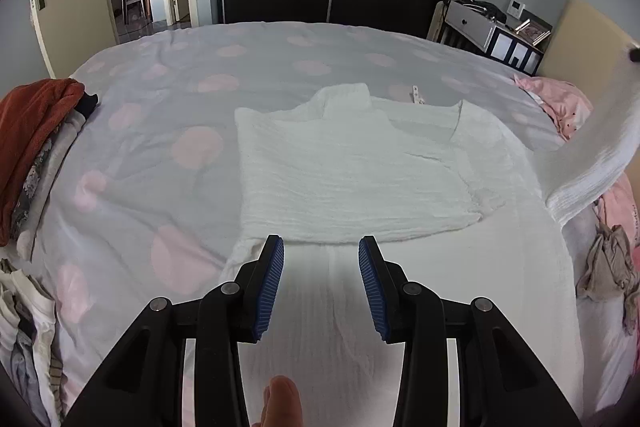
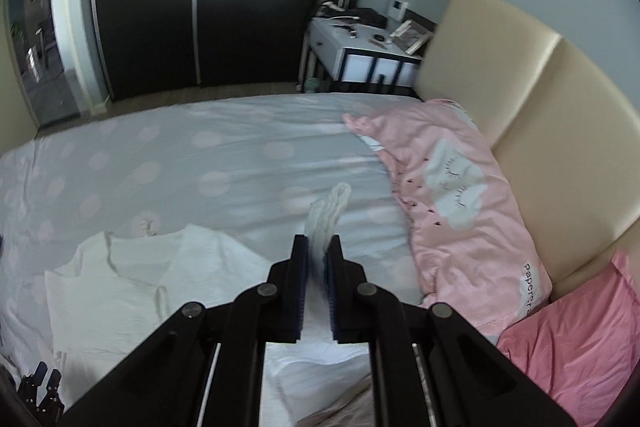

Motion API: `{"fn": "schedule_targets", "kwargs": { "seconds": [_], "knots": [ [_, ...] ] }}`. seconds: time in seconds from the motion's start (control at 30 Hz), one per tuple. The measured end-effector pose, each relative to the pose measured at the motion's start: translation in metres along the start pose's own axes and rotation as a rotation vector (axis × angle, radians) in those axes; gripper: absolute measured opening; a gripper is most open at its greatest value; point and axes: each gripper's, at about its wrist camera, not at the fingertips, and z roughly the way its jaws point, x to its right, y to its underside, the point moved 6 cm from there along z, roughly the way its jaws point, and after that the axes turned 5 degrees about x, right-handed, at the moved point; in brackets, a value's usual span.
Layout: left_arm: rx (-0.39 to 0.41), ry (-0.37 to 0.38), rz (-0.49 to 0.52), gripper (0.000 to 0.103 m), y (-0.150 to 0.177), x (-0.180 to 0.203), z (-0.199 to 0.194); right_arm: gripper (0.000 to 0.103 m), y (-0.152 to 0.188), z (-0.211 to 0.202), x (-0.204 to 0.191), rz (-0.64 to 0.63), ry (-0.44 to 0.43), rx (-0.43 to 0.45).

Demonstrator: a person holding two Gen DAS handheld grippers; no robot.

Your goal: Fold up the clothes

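A white knit turtleneck sweater (image 1: 352, 167) lies flat on the bed, its left sleeve folded across the body. My left gripper (image 1: 321, 251) is open and empty, hovering just above the sweater's lower hem. My right gripper (image 2: 318, 247) is shut on the sweater's right sleeve (image 2: 326, 215), held lifted above the bed. In the left wrist view that sleeve (image 1: 600, 155) rises to the upper right, blurred. The sweater body also shows in the right wrist view (image 2: 132, 287). The left gripper shows small at the lower left of the right wrist view (image 2: 42, 383).
The bed has a grey cover with pink dots (image 1: 180, 107). A pile of clothes with a rust-red item (image 1: 28, 139) lies at the left edge, more clothes (image 1: 612, 267) at the right. Pink pillows (image 2: 460, 195) rest against a beige headboard (image 2: 560, 115). A nightstand (image 2: 364, 59) stands beyond.
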Motion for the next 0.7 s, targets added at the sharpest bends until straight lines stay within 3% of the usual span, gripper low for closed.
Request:
{"fn": "schedule_targets", "kwargs": {
  "seconds": [0.23, 0.4, 0.53, 0.7],
  "knots": [
    [-0.008, -0.006, -0.045, 0.041, -0.002, -0.027, -0.001, 0.009, 0.008, 0.004, -0.143, -0.121, -0.093, -0.056],
    [-0.016, 0.011, -0.086, 0.041, -0.004, -0.039, 0.001, 0.009, 0.036, 0.024, -0.226, -0.181, -0.168, -0.132],
    [-0.012, 0.013, -0.079, 0.041, -0.006, -0.043, 0.003, 0.008, 0.072, 0.05, -0.281, -0.246, -0.216, -0.201],
    [-0.031, 0.01, -0.078, 0.043, -0.002, -0.047, 0.009, 0.009, 0.11, 0.078, -0.32, -0.276, -0.273, -0.27]
  ]
}}
